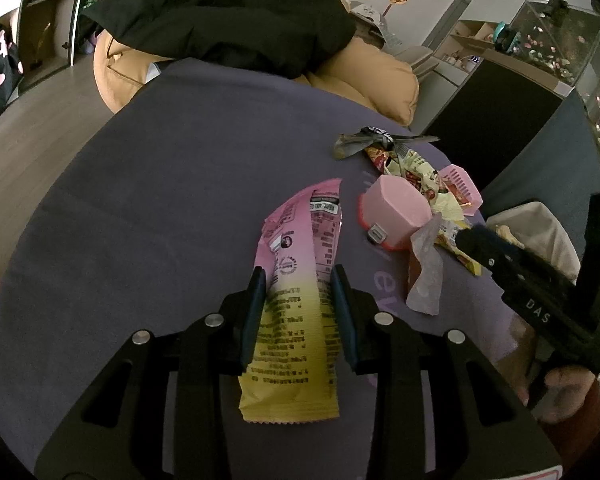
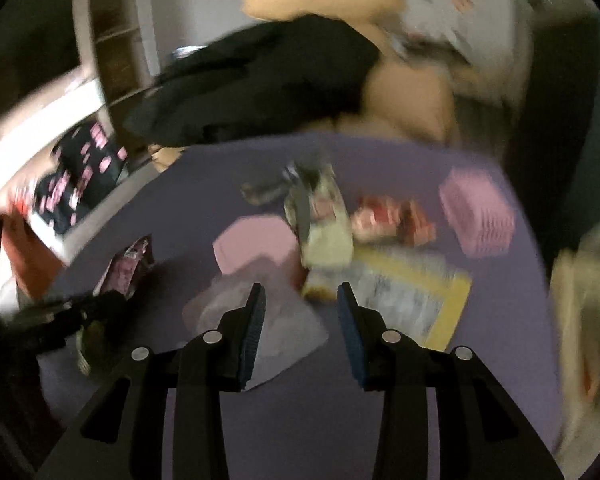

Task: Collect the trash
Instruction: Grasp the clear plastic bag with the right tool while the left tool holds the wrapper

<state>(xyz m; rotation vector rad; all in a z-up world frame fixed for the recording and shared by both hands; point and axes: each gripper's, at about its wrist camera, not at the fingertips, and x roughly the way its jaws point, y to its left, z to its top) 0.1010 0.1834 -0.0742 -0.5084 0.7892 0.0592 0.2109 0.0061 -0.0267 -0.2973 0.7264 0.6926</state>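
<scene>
A pink and yellow snack wrapper (image 1: 296, 280) lies flat on the purple surface (image 1: 160, 220) between the fingers of my left gripper (image 1: 299, 280). The jaws stand open on either side of it, not squeezing it. More wrappers (image 1: 416, 172) lie in a pile by a small pink bin (image 1: 396, 210), with a crumpled clear wrapper (image 1: 426, 276) in front. My right gripper (image 2: 300, 294) is open and empty above a clear wrapper (image 2: 260, 320), near a yellow-edged wrapper (image 2: 412, 300). The right wrist view is blurred. The right gripper also shows in the left wrist view (image 1: 512, 264).
A pink lid-like box (image 2: 478, 212) lies near the surface's right edge. A black garment (image 1: 228, 12) lies on tan cushions (image 1: 384, 76) at the back. A pale bag (image 1: 540, 232) stands off the right edge. Wooden floor (image 1: 32, 128) lies to the left.
</scene>
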